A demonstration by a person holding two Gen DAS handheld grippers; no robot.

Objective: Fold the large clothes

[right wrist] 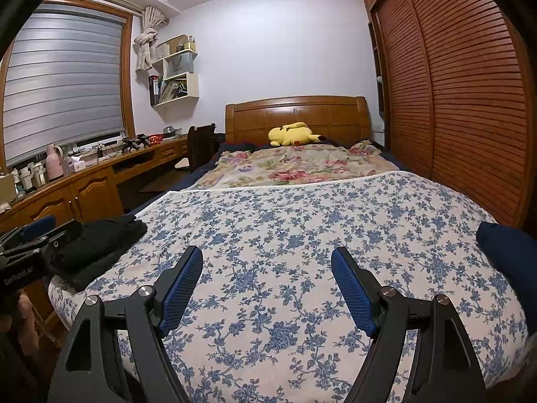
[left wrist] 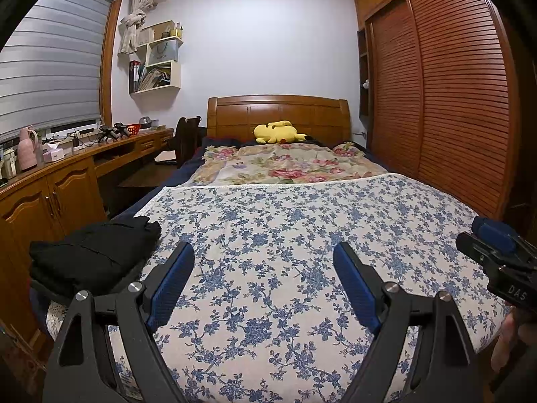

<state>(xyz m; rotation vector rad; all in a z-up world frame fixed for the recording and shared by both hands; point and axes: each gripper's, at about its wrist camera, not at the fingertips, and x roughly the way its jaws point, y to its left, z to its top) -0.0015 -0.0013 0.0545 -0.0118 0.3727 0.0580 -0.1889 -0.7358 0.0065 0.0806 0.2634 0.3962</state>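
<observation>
Jaws on the left gripper (left wrist: 263, 268) and right gripper (right wrist: 266, 273) gape wide, empty, above the bed (left wrist: 285, 235). Folded black clothes (left wrist: 90, 255) sit at its near left corner; a careless reach could topple them. Only the right view shows navy fabric (right wrist: 506, 252) at the right edge.

black left gripper (left wrist: 263, 255) and right gripper (right wrist: 266, 258), blue textured pads, silver screws.

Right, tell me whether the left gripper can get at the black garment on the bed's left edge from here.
Probably yes. The left gripper is open and empty, and the black garment lies just to its left on the blue floral cover, with nothing between them. It would have to swing left.
</observation>
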